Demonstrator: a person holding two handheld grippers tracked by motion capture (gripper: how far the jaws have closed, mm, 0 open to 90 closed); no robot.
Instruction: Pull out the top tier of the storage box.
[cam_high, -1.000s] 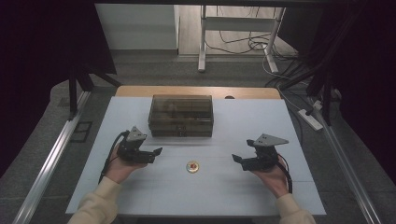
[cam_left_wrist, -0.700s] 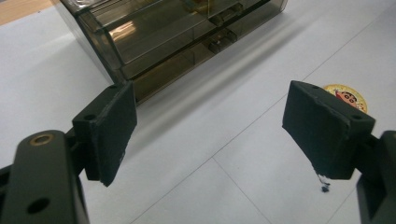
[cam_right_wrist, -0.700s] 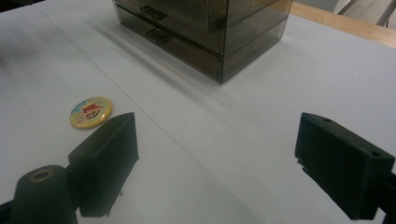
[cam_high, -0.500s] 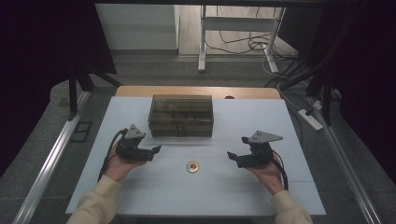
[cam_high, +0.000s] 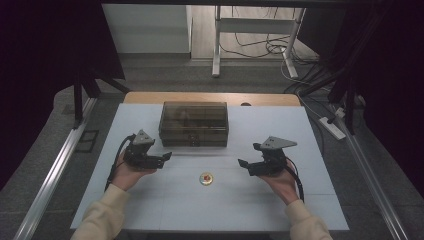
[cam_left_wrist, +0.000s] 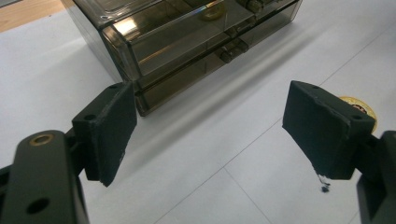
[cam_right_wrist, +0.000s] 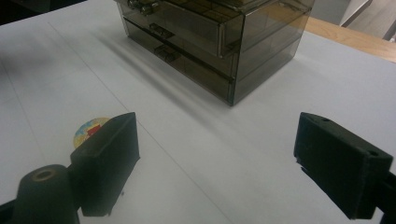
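Coin-like disc (cam_high: 205, 178) lying flat on white table (cam_high: 310, 135), roughly centred between both grippers, touching neither. Showing gold rim with a red and blue printed face in right gripper view (cam_right_wrist: 89, 129); peeking out as a gold edge behind one jaw in left gripper view (cam_left_wrist: 359, 106).

Left gripper (cam_high: 161, 157) sitting in left hand (cam_high: 127, 172), left of disc, jaws spread wide, gripping nothing, aiming right toward table middle. Left gripper view (cam_left_wrist: 205, 135): bare tabletop lying between jaws.

Right gripper (cam_high: 246, 165) sitting in right hand (cam_high: 281, 180), right of disc, jaws likewise spread wide and empty, aiming left toward disc. Right gripper view (cam_right_wrist: 215, 161): disc lying just beside one jaw, not between them.

Smoked transparent drawer box (cam_high: 194, 123) standing at far middle of table, behind disc and well apart from it. Stacked drawers facing the person, small handles showing in both gripper views (cam_left_wrist: 187, 42) (cam_right_wrist: 219, 42); drawers looking closed. Something gold lying inside an upper compartment, too unclear to identify.

Cream sleeves (cam_high: 102, 217) entering from bottom edge of high view.
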